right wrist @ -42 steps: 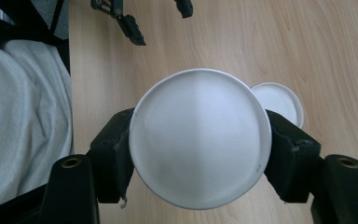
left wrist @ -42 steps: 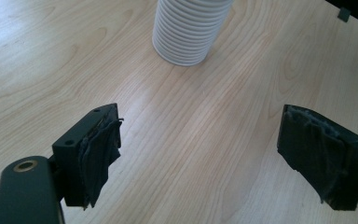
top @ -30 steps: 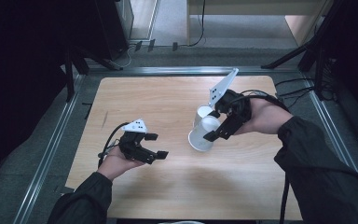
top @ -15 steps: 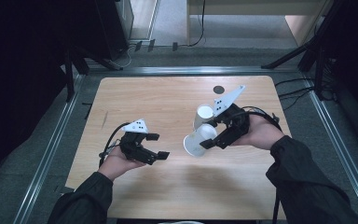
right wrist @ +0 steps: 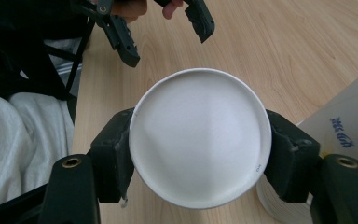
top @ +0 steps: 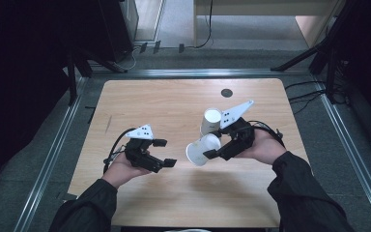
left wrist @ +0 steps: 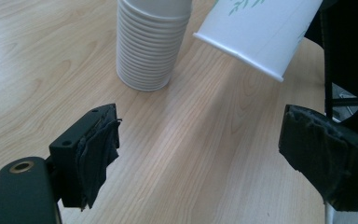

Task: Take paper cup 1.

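Lowering cup (top: 203,150) leftward | right gripper (top: 221,148) clamped | stack (top: 210,122) unmoved

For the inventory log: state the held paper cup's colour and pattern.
White paper cup with green leafy print, clearest in the left gripper view.

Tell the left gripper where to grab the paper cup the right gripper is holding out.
Left gripper, open, should close across the cup's side wall near the rim, coming from the person's left: the cup is tilted mouth-first toward it, and the right gripper already clamps the base end.
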`<state>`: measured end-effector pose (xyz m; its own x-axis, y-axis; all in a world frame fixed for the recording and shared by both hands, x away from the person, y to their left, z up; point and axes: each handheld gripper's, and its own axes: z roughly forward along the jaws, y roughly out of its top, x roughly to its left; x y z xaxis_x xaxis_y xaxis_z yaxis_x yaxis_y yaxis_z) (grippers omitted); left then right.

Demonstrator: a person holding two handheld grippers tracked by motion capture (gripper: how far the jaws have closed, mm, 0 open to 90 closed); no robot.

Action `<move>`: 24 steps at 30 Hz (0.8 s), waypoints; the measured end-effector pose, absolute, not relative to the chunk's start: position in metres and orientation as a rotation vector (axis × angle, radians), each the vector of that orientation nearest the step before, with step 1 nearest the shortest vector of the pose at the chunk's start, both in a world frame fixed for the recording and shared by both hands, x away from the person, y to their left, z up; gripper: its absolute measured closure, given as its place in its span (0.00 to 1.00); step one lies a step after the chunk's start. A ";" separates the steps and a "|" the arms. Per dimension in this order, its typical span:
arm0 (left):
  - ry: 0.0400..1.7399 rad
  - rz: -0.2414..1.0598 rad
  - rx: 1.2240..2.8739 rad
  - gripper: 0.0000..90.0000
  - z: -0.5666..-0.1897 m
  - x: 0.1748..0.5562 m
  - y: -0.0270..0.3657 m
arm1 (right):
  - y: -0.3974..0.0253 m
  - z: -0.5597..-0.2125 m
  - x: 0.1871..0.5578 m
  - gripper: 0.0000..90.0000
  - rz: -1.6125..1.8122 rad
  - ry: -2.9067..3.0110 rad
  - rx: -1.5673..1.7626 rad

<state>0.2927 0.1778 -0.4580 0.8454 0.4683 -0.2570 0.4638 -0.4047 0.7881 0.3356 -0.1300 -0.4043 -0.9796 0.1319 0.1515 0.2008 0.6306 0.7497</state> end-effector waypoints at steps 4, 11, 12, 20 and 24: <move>0.663 -0.011 2.038 0.12 -0.457 0.292 0.177 | -0.133 -0.412 0.332 0.39 -1.404 -2.710 -0.298; 0.637 -0.029 1.989 0.12 -0.454 0.290 0.176 | -0.136 -0.420 0.327 0.39 -1.538 -2.635 -0.324; 0.637 -0.029 1.989 0.12 -0.454 0.290 0.176 | -0.136 -0.420 0.327 0.39 -1.538 -2.635 -0.324; 0.595 -0.019 2.010 0.12 -0.454 0.288 0.170 | -0.138 -0.432 0.324 0.39 -1.608 -2.582 -0.340; 0.576 -0.028 2.000 0.12 -0.454 0.288 0.167 | -0.136 -0.438 0.323 0.39 -1.626 -2.554 -0.346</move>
<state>0.2882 0.1667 -0.4542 0.8857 0.3841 -0.2609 0.4078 -0.3747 0.8326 0.3233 -0.1361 -0.4376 -0.9698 0.1401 0.1996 0.2401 0.4063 0.8816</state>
